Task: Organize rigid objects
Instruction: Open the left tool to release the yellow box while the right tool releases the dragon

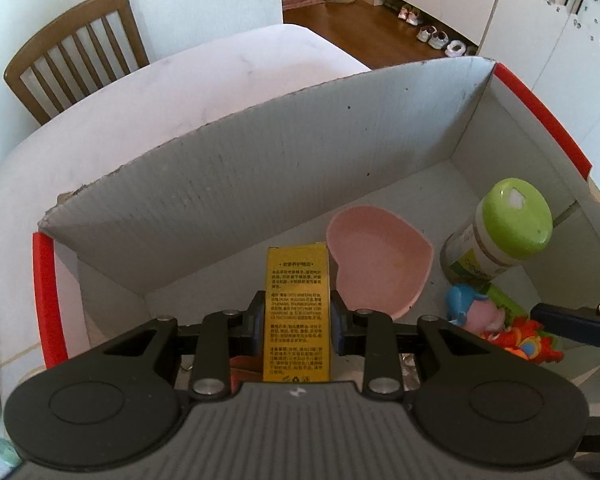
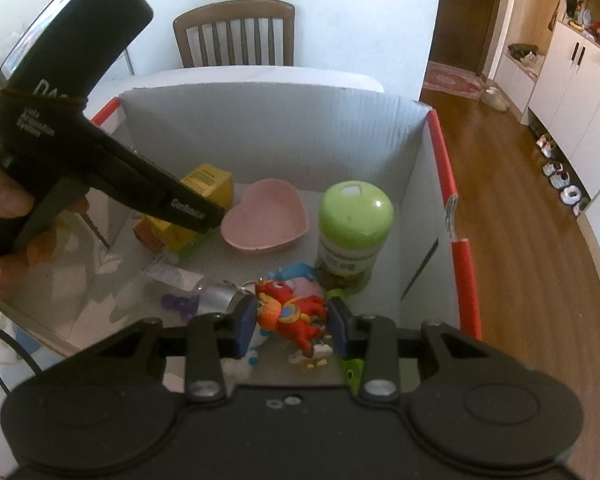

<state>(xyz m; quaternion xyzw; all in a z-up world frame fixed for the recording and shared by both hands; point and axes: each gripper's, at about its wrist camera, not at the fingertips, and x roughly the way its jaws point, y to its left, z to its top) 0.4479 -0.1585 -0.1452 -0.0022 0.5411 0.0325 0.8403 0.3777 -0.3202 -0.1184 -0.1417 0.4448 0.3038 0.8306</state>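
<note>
**Lowering 2 items into the box**

My left gripper (image 1: 298,322) is clamped on the yellow carton (image 1: 298,312), its pads pressed against the carton's 2 long sides, holding it upright inside the cardboard box (image 1: 260,168) near the left end. I judge this to be the placing step: the carton is inside the walls, but I cannot tell whether its base touches the floor of the box. The next move calls for bringing it down until it rests, then letting go without tipping it against the pink heart-shaped bowl (image 1: 380,258) just beside it.

My right gripper (image 2: 293,322) is closed on the red dragon toy (image 2: 294,314), 1 pad against each flank, low over the near part of the box. It needs a bare patch of floor, and that is tight here.

Inside the box, left to right in the right wrist view: a reddish block (image 2: 150,238) behind the carton, a clear bottle with a silver cap (image 2: 188,284) lying on its side, a purple trinket (image 2: 178,304), the bowl, a blue and pink figure (image 2: 300,278) and a jar with a green lid (image 2: 354,236) standing upright. A green item (image 2: 352,372) lies under my right finger. The box sits on the white surface (image 1: 180,92).
</note>
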